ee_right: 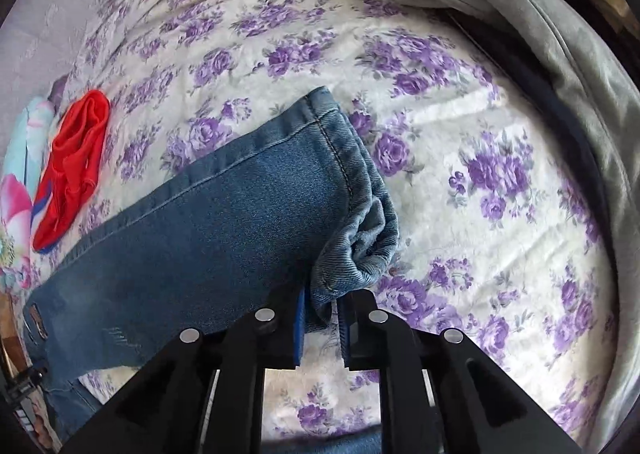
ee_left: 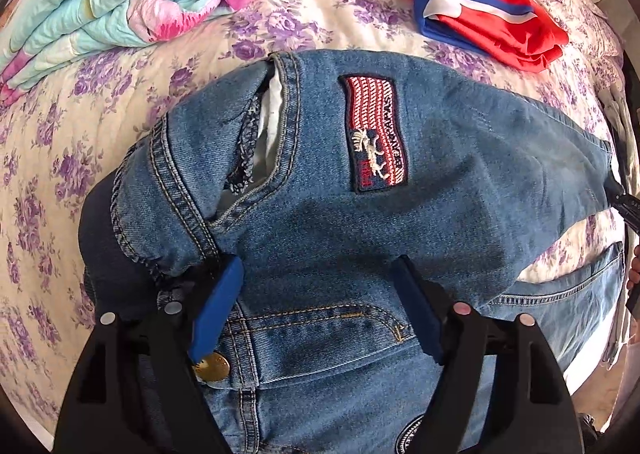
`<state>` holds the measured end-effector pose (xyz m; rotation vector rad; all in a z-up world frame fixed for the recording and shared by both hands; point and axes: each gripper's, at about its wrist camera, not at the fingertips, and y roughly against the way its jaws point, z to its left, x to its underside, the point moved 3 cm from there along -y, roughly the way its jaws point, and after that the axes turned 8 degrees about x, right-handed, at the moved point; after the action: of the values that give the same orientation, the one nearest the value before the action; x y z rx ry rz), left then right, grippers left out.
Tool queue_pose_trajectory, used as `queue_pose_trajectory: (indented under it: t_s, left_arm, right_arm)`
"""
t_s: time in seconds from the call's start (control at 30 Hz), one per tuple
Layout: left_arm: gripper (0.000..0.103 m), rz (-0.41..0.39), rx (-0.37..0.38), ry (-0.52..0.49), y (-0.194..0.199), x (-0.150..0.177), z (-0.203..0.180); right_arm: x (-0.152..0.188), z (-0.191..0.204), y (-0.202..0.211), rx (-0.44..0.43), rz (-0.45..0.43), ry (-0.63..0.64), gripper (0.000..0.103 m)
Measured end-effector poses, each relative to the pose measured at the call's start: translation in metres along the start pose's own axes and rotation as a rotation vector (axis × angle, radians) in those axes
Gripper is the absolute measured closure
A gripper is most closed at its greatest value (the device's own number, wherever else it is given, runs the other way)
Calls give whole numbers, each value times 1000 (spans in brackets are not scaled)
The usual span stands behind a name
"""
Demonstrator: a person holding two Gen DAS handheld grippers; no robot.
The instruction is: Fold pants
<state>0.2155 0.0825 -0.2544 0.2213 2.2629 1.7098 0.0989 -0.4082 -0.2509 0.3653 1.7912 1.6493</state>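
Pants: blue denim jeans (ee_left: 440, 190) are lying on the bed, the waist end bunched up under the left gripper, one leg stretching away toward the right gripper.
Patch: a red, white and navy embroidered flag patch (ee_left: 376, 134) is showing on the upturned denim, beside a frayed rip with white lining.
Button: a brass waistband button (ee_left: 212, 368) is sitting just under the left blue pad.
Left gripper: the left gripper (ee_left: 320, 286) is pointing down over the waist area, its jaws standing wide apart; the blue pads (ee_left: 220, 310) are resting on the denim on either side of a pocket seam, not pinching it.
Right gripper: the right gripper (ee_right: 322, 314) is at the leg's hem end (ee_right: 352, 222); its jaws are drawn close together and clamping the bunched cuff fabric between the blue pads.
Bed: a white bedsheet with purple roses (ee_right: 480, 174) is carrying everything.
Other cloth: a folded red garment with blue and white stripes (ee_left: 480, 10) is lying beyond the jeans, apart from them; a folded pink and aqua floral quilt (ee_left: 132, 2) is lying at the far left.
Edge: a grey plush blanket (ee_right: 540, 34) is running along the bed's right side.
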Motion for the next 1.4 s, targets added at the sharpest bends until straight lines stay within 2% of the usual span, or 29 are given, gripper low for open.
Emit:
queue_pose_trajectory:
  t_s: [0.03, 0.07, 0.1, 0.13, 0.17, 0.3, 0.4, 0.43, 0.53, 0.73, 0.8, 0.9, 1.0, 1.07, 1.13, 1.2, 1.27, 1.4]
  left_arm:
    - [31, -1, 5, -14, 7, -1, -1]
    - [31, -14, 5, -30, 17, -4, -3]
    - [31, -40, -1, -54, 32, -7, -2]
    - [31, -59, -3, -73, 45, -10, -1]
    - [29, -74, -4, -94, 59, -15, 4]
    - [20, -86, -79, -171, 91, -47, 24]
    - [20, -8, -9, -269, 84, -68, 32]
    - [20, 32, 37, -301, 78, -70, 33]
    - [25, 102, 89, -362, 60, -72, 41]
    - [48, 150, 264, -310, 27, -88, 62]
    - [50, 161, 321, -269, 18, -91, 73]
    - [49, 208, 316, -264, -9, -87, 78]
    - [49, 169, 291, -304, -13, -81, 73]
    - [50, 145, 286, -310, -11, -78, 72]
    - [50, 123, 273, -322, -9, -76, 70]
    - [50, 115, 272, -321, -9, -75, 71]
    - [50, 113, 276, -319, -8, -77, 71]
    - [50, 110, 284, -321, -7, -78, 73]
  right_arm:
    - [-1, 0, 9, 11, 10, 13, 76]
    - [-1, -2, 21, 14, -3, 17, 76]
    - [1, -4, 36, 21, -32, 27, 70]
    - [5, -5, 51, 39, -66, 47, 61]
    - [9, -5, 67, 54, -100, 69, 57]
    - [32, 3, 111, 25, -167, 164, 57]
    - [46, 18, 129, -7, -175, 227, 57]
    - [50, 23, 133, -13, -174, 247, 57]
    - [60, 41, 145, -16, -178, 309, 57]
    - [71, 83, 165, 16, -221, 454, 57]
    - [72, 102, 169, -1, -236, 503, 57]
    - [72, 143, 169, -52, -251, 595, 56]
    - [74, 199, 161, -128, -244, 701, 56]
    - [77, 244, 155, -223, -233, 798, 56]
    - [79, 288, 146, -343, -174, 913, 55]
    - [78, 331, 133, -427, -99, 1031, 54]
    - [71, 371, 117, -452, -57, 1126, 54]
    - [65, 427, 75, -425, 24, 1281, 54]
